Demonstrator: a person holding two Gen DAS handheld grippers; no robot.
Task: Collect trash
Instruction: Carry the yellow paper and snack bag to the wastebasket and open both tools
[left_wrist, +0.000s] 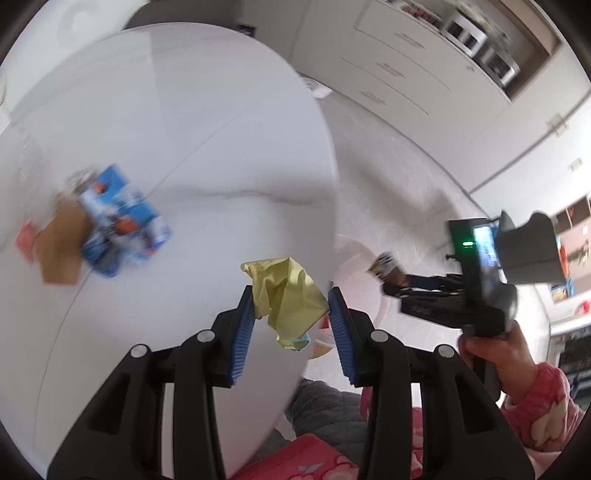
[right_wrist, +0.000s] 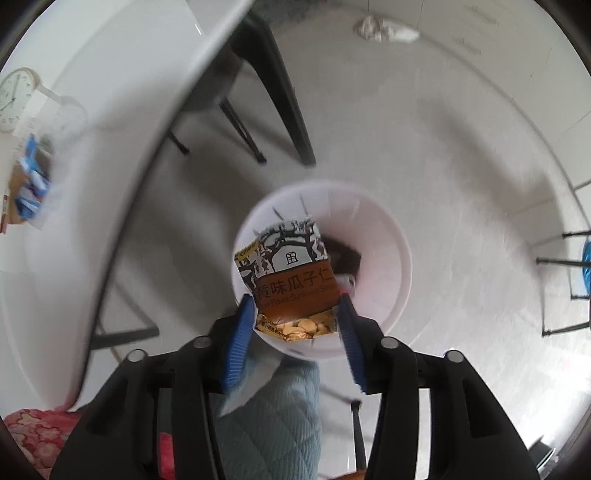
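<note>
Left wrist view: left gripper (left_wrist: 291, 306) has its blue fingers (left_wrist: 243, 332) pinched on a crumpled yellow wrapper (left_wrist: 286, 295), held above the edge of the white desk (left_wrist: 184, 129). Further left on the desk sits a blurred pile of blue packaging (left_wrist: 122, 221) on a brown cardboard piece (left_wrist: 61, 247), well apart from the wrapper. To the right, past the desk edge, the right gripper (left_wrist: 391, 277) carries a snack packet (left_wrist: 384, 264) over the white bin (left_wrist: 364, 280) on the floor; the person's hand (left_wrist: 495, 354) in a pink sleeve grips its handle. White drawers (left_wrist: 399, 70) line the far wall. Right wrist view: right gripper (right_wrist: 295, 314) points down, fingers (right_wrist: 240, 339) closed partway on the sunflower seed packet (right_wrist: 291, 273), which hangs directly over the open bin (right_wrist: 388, 258); dark trash already lies inside. Desk edge (right_wrist: 110, 147) curves at left, dark desk legs (right_wrist: 280, 92) beside the bin, crumpled white paper (right_wrist: 384, 29) on the floor far behind, and a clock (right_wrist: 14, 96) at far left.
</note>
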